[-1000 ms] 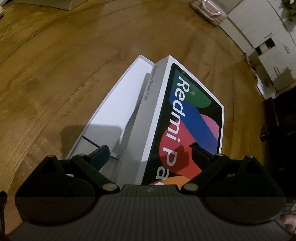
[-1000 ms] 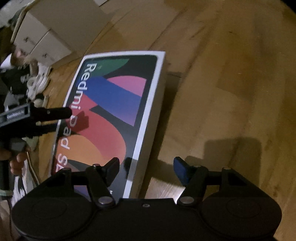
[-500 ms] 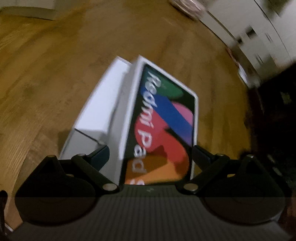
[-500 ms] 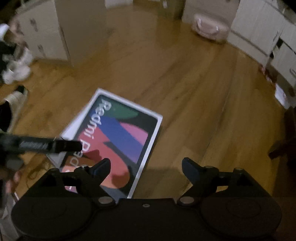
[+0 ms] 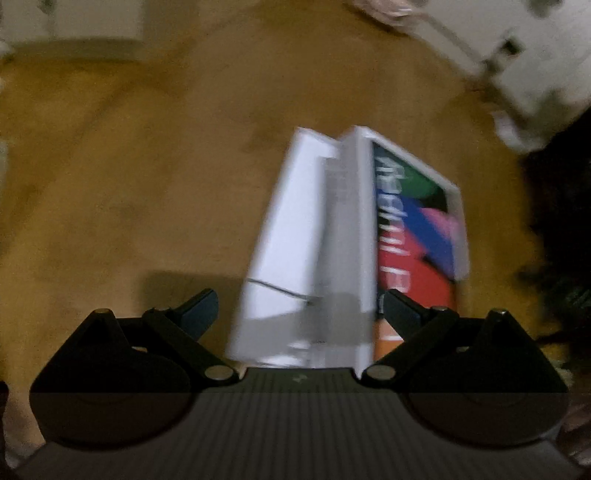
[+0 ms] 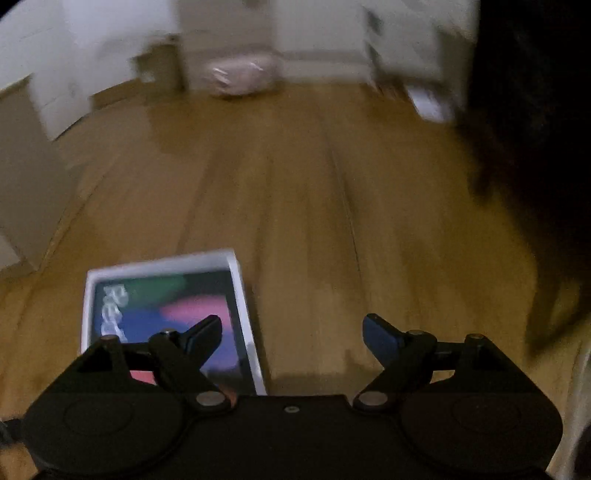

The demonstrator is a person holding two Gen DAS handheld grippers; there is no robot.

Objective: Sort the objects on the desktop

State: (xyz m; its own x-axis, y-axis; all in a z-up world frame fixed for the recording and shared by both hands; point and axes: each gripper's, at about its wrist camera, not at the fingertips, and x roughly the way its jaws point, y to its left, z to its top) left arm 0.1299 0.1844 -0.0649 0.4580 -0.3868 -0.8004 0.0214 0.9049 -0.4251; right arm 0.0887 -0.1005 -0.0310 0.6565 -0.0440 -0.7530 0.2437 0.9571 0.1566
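Observation:
A Redmi Pad box lid (image 5: pixel 413 229) with a colourful print lies partly over its white box base (image 5: pixel 291 236) on the wooden floor (image 5: pixel 147 192). My left gripper (image 5: pixel 299 306) is open and empty, raised above the near end of the box. In the right wrist view the lid (image 6: pixel 166 314) lies at the lower left. My right gripper (image 6: pixel 291 330) is open and empty, raised over bare floor to the right of the box. Both views are blurred.
White cabinets (image 6: pixel 332 33) and a pink bag (image 6: pixel 240 75) stand at the far side of the floor. A white box or cabinet (image 6: pixel 22 177) stands at the left. A dark shape (image 6: pixel 535 129) fills the right side.
Both grippers have pulled up and back from the box. The right gripper has swung to the right, so the box now sits at its lower left. The box lies where it was.

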